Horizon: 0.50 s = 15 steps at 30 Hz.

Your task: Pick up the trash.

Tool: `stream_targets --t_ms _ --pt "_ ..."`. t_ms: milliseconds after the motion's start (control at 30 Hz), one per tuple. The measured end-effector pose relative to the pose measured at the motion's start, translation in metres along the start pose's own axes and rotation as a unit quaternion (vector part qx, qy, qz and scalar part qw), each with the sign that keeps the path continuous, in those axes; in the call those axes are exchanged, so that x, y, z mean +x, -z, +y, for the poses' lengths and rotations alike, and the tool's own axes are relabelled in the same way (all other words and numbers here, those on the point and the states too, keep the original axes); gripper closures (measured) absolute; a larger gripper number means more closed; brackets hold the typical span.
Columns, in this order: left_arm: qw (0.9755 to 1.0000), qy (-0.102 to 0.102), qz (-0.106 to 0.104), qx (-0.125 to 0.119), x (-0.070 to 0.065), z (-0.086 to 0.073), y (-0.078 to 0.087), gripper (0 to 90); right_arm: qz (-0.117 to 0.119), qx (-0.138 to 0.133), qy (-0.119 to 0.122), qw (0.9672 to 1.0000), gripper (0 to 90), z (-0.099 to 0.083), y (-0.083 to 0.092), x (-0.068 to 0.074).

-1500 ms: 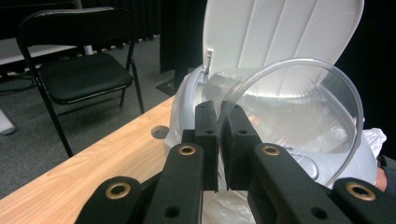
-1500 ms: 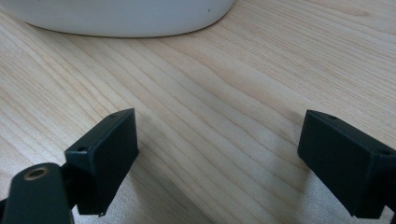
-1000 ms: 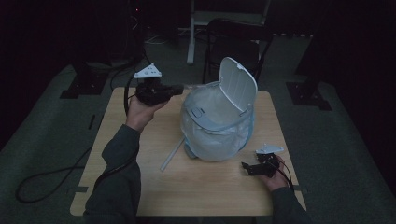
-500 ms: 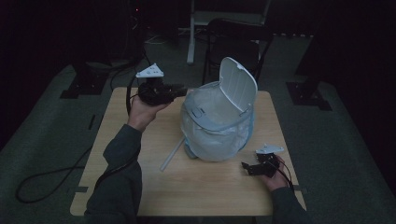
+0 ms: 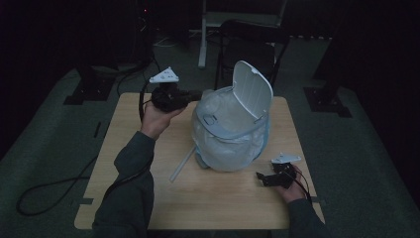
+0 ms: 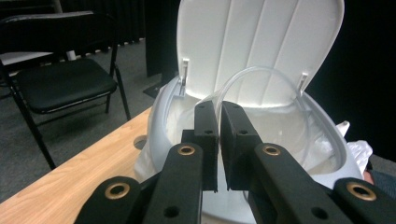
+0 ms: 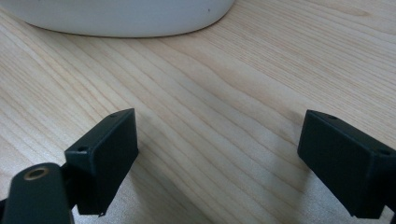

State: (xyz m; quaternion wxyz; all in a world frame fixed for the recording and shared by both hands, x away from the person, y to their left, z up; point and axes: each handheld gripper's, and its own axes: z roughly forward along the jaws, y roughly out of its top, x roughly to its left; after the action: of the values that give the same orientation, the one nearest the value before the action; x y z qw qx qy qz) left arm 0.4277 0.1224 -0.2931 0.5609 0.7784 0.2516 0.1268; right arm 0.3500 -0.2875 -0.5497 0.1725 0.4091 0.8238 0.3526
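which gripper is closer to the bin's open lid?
Left. The left gripper sits at the bin rim, just left of the lid. The right gripper rests on the table beside the bin's base.

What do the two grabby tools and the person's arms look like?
Each tool is black. The left gripper has two chunky black jaws with flat rectangular pads and brass-coloured rivets along its bars. The right gripper has the same blocky black pads. Seen from above, each carries a pale grey three-cornered plate on top and trails a thin black cable. The person wears dark grey-green long sleeves.
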Motion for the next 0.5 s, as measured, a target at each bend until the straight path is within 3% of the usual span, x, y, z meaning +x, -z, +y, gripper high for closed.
stream_targets --t_ms 433,500 --pt "0.9997 0.011 -0.018 -0.01 -0.003 0.006 -0.015 86.7 0.0 0.0 0.0 1.0 11.3 0.0 0.0 0.0" --pt "0.9998 0.011 -0.015 -0.006 -0.003 0.005 -0.018 79.4 0.0 0.0 0.0 1.0 11.3 0.0 0.0 0.0"
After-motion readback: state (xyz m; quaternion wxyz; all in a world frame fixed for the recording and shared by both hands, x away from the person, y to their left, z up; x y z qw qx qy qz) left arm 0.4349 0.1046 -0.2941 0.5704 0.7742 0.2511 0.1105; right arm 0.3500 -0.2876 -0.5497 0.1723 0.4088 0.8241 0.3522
